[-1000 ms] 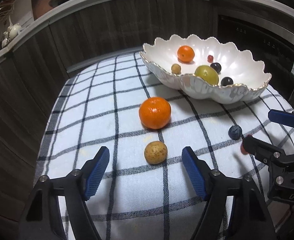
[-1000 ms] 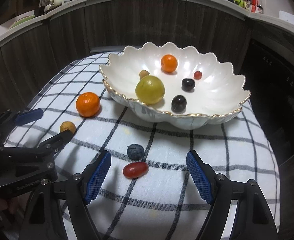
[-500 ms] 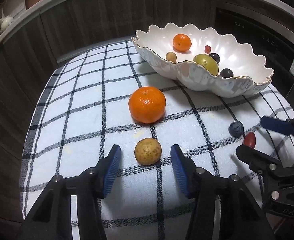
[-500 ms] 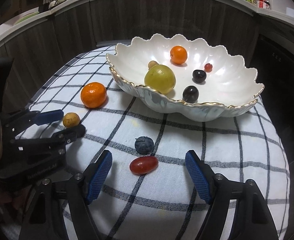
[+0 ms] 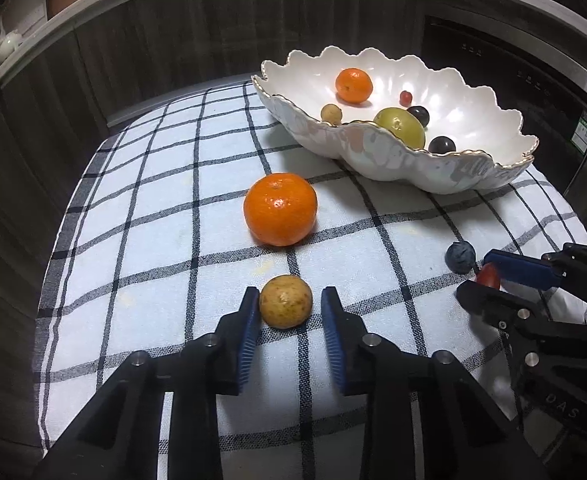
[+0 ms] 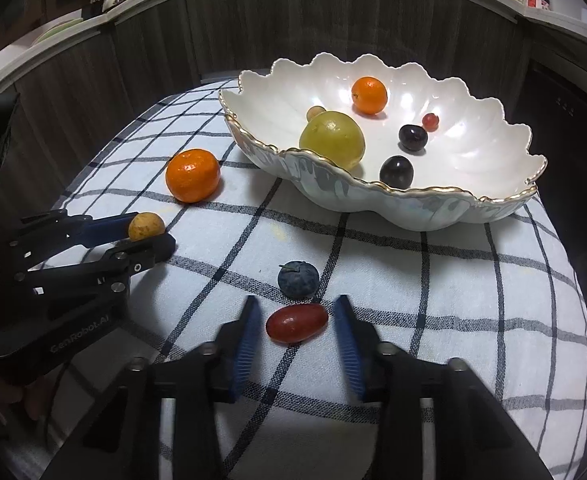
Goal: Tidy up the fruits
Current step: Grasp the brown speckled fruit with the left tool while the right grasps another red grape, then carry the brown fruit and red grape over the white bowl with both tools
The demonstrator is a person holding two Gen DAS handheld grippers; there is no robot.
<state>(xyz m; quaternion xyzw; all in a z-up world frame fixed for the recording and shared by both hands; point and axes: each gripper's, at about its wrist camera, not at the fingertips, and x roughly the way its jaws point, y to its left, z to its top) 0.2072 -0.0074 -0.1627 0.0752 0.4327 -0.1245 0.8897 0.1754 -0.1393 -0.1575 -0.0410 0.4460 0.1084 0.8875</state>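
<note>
Between the blue pads of the left gripper (image 5: 289, 306), which stand parted with a slim gap on each side, a small round tan speckled fruit (image 5: 285, 301) sits on the black-and-white checked cloth (image 5: 153, 216). The right gripper (image 6: 295, 314), also spread, brackets an oval red grape (image 6: 297, 323). Just ahead of it lies a blueberry (image 6: 298, 279); beyond, a white scalloped gold-rimmed bowl (image 6: 433, 208) holds other fruit.
</note>
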